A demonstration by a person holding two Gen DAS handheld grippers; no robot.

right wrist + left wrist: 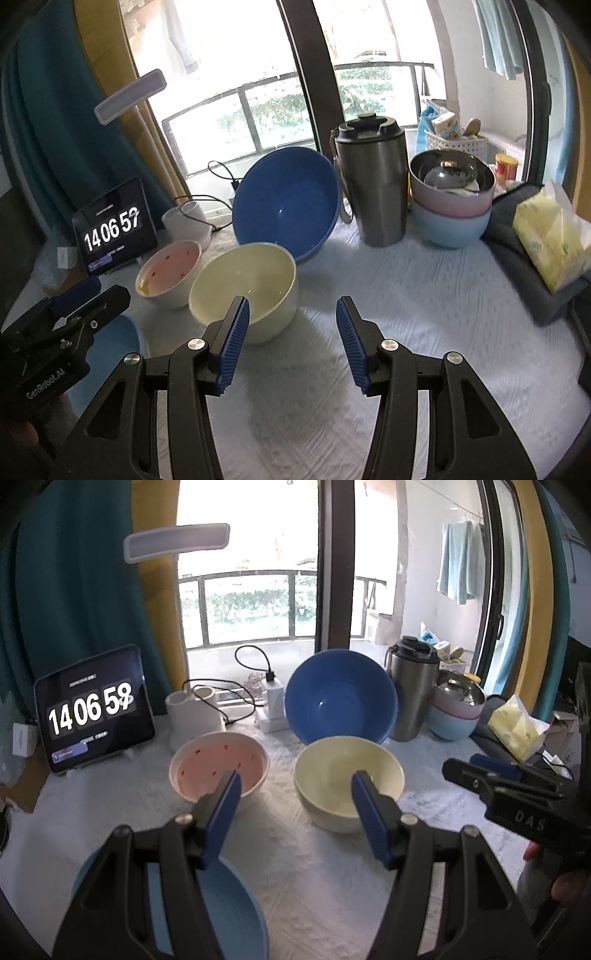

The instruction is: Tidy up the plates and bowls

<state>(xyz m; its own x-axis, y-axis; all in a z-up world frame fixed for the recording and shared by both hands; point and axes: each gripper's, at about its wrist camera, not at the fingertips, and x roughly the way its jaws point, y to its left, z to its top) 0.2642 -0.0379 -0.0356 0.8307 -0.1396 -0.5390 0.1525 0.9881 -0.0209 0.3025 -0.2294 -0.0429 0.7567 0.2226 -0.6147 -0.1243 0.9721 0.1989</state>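
Observation:
A cream bowl (347, 782) (245, 291) and a white bowl with a pink inside (219, 764) (168, 275) stand side by side on the white cloth. A large dark blue bowl (340, 698) (288, 206) leans tilted behind them. A light blue bowl (221, 908) (110, 343) lies under my left gripper. A stack of steel, pink and light blue bowls (456, 709) (450, 199) stands at the back right. My left gripper (295, 786) is open and empty above the cloth in front of the two bowls. My right gripper (293, 314) is open and empty, right of the cream bowl.
A steel tumbler (412, 690) (373, 184) stands beside the dark blue bowl. A tablet clock (92, 709) (114, 225), a white holder (192, 712) and charger cables are at the back left. A yellow tissue pack (517, 727) (550, 236) lies on dark cases at right.

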